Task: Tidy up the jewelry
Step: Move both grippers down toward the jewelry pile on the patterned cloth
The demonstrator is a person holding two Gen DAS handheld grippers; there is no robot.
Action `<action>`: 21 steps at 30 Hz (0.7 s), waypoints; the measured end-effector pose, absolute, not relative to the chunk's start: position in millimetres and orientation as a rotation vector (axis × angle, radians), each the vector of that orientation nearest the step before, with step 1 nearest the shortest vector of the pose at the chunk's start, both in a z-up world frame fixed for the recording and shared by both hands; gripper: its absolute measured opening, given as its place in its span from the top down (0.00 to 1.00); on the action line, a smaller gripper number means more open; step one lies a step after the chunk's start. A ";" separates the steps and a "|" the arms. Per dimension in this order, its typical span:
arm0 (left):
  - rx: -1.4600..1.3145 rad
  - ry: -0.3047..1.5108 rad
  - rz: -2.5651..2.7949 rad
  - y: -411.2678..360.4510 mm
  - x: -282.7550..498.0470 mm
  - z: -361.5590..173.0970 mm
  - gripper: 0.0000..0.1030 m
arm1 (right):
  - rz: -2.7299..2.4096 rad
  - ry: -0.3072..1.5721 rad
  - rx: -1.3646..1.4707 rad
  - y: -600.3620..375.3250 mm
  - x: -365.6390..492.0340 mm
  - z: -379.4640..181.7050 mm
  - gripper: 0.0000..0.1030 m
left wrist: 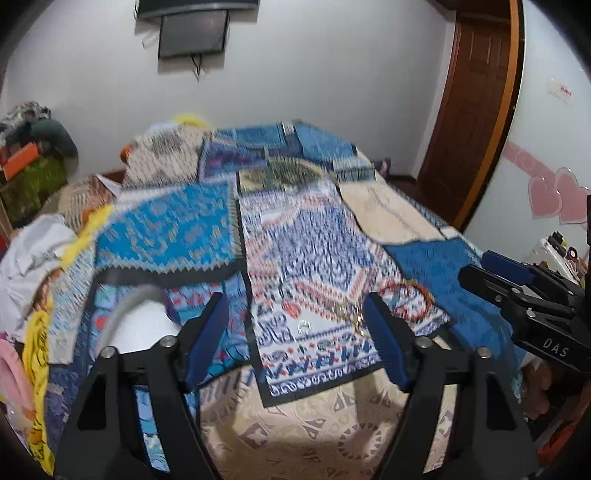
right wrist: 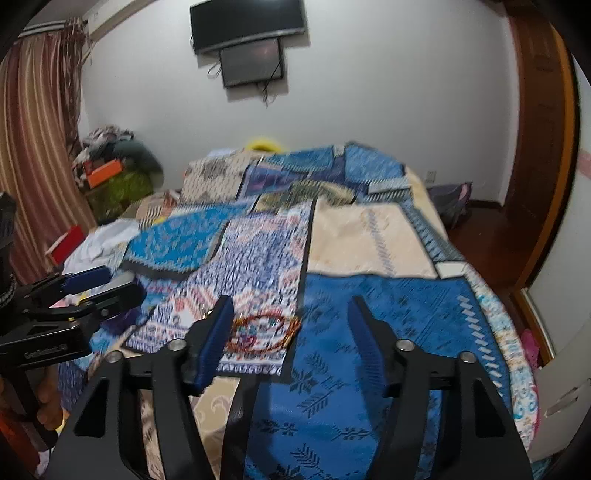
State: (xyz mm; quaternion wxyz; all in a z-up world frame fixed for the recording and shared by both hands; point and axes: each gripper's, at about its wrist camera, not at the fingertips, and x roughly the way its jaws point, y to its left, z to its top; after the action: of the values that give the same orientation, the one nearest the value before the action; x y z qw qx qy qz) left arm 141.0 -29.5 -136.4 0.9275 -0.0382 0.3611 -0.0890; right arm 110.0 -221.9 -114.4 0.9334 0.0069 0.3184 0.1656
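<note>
Jewelry lies near the bed's front edge: a beaded bracelet [left wrist: 406, 301], a gold chain [left wrist: 349, 314] just beside it and a small clear ring [left wrist: 303, 326], spread on a patterned mat [left wrist: 314, 251], probably for easy picking. The left gripper [left wrist: 295, 339] hangs wide open and empty above them; the right gripper [right wrist: 291, 343], also wide and empty, hovers by the bracelet. Nothing blocks either. Farther off lie more cloths, a clothes pile [right wrist: 110, 147] and a wall screen [right wrist: 247, 26].
</note>
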 end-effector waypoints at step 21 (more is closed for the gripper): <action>-0.124 0.889 -0.269 -31.8 159.0 -178.2 0.63 | 0.376 0.855 -0.004 -215.0 139.6 -156.4 0.79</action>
State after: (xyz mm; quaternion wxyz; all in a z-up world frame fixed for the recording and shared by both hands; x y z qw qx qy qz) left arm 159.0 -31.8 -178.2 0.8922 -0.0599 0.4285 -0.1295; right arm 139.6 -215.0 -156.4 0.8930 -0.0021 0.4119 0.1812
